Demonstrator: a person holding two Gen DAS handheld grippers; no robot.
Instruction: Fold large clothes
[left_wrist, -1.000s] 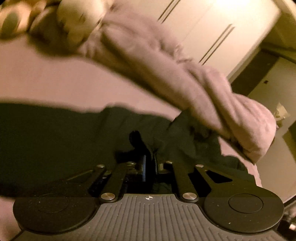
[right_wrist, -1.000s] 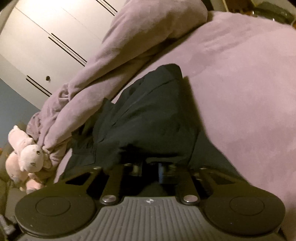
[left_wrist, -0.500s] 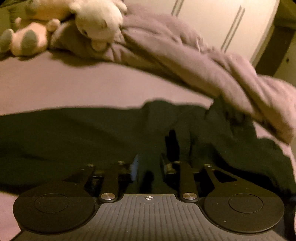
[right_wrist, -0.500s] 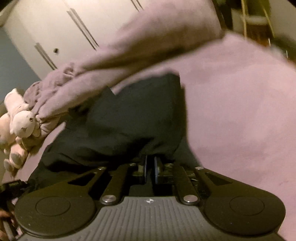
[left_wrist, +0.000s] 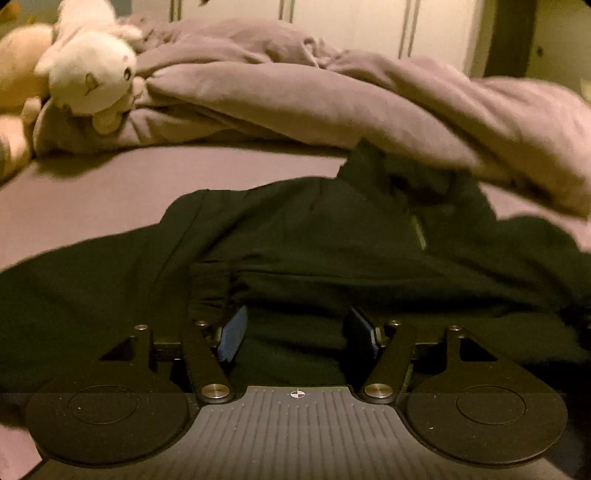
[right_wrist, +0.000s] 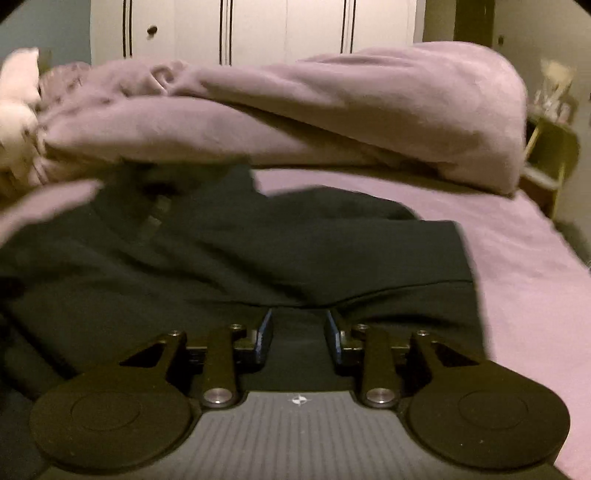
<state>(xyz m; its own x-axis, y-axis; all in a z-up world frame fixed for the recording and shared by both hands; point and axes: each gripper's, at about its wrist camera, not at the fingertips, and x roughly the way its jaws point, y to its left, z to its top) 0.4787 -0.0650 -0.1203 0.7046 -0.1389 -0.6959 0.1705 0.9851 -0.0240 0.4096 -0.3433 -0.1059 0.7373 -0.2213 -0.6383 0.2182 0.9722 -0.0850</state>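
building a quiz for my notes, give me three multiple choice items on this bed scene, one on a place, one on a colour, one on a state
1. Where does the plush toy lie?
A. on the dark garment
B. against the rumpled duvet
C. on the floor

2. What colour is the bedsheet?
A. lilac
B. green
C. white

3. How do the left gripper jaws stand?
A. apart
B. clamped shut
C. out of view

Answers: 1 B, it leans on the duvet at the far left. 2 A, lilac beside the dark garment. 3 A, a wide gap between the opening pads.
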